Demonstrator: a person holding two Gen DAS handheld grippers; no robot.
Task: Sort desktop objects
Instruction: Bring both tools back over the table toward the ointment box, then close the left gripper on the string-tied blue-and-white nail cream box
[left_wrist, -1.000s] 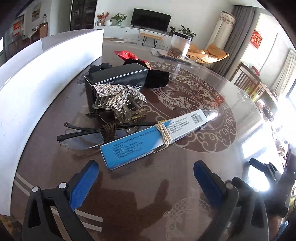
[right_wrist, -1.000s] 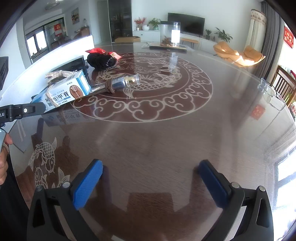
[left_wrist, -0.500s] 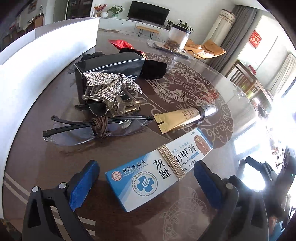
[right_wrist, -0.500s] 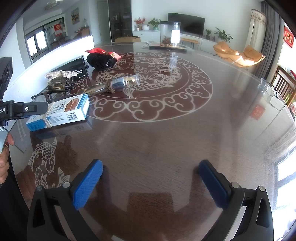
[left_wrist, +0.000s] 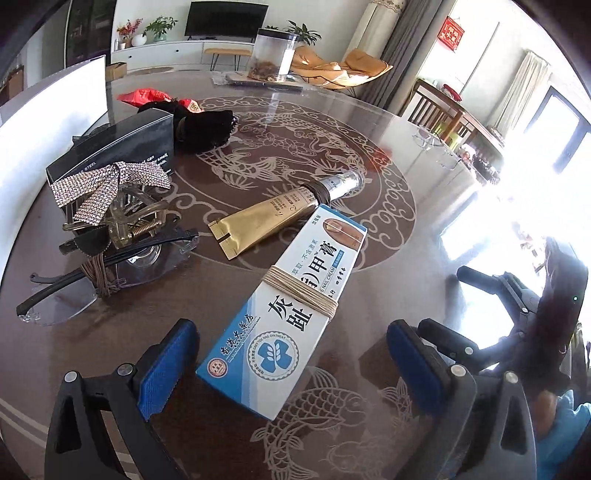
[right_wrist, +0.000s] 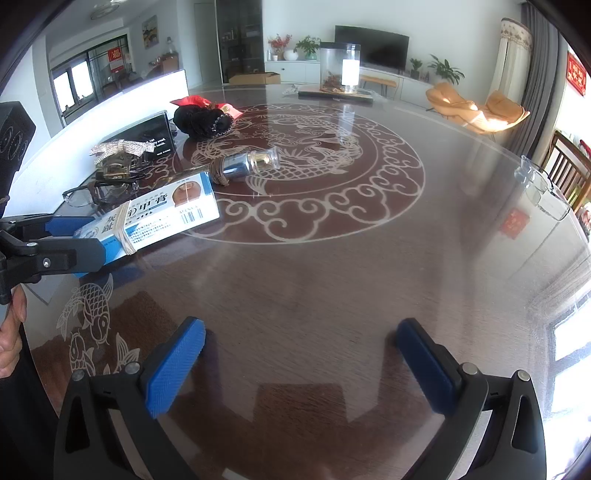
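My left gripper (left_wrist: 288, 363) stood wide open, its blue pads either side of the near end of the ointment box (left_wrist: 284, 314) without touching it. The box lay flat on the glass table (right_wrist: 332, 280), bound with string. My right gripper (right_wrist: 301, 363) was also spread wide, empty, over bare glass. Beyond the box lay a gold tube (left_wrist: 275, 212); left of it, glasses (left_wrist: 99, 273), a rhinestone hair clip (left_wrist: 110, 188) and a black box (left_wrist: 122, 147).
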